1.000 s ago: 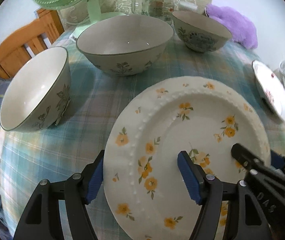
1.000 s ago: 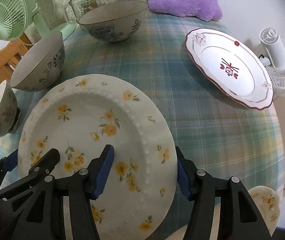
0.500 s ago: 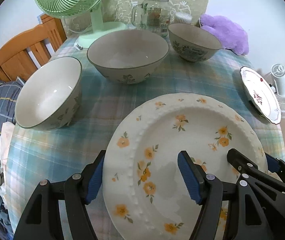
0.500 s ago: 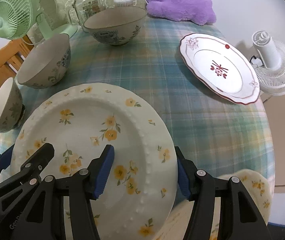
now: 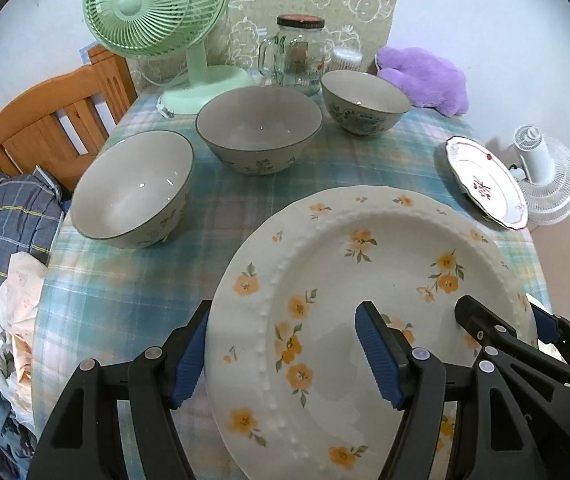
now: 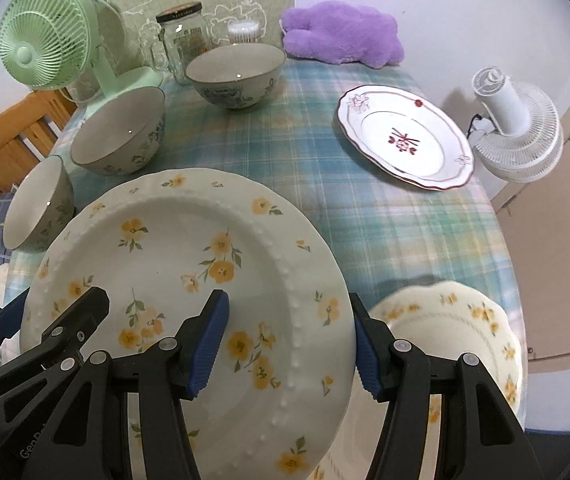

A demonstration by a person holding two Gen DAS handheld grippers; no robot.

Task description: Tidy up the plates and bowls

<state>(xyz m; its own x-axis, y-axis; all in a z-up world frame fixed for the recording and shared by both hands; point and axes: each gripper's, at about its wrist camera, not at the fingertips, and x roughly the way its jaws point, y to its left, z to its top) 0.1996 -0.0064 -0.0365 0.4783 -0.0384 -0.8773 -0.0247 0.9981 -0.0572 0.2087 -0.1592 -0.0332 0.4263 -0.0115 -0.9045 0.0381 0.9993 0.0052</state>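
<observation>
Over the worktop, left view: left tool clamps the yellow-flowered plate by its left rim, held aloft; three bowls and one red-trimmed plate beyond; right view: right tool grips its opposite rim; one scalloped plate below.

Yellow-flower plate lifted higher off tablecloth; second floral plate now exposed beneath.
</observation>
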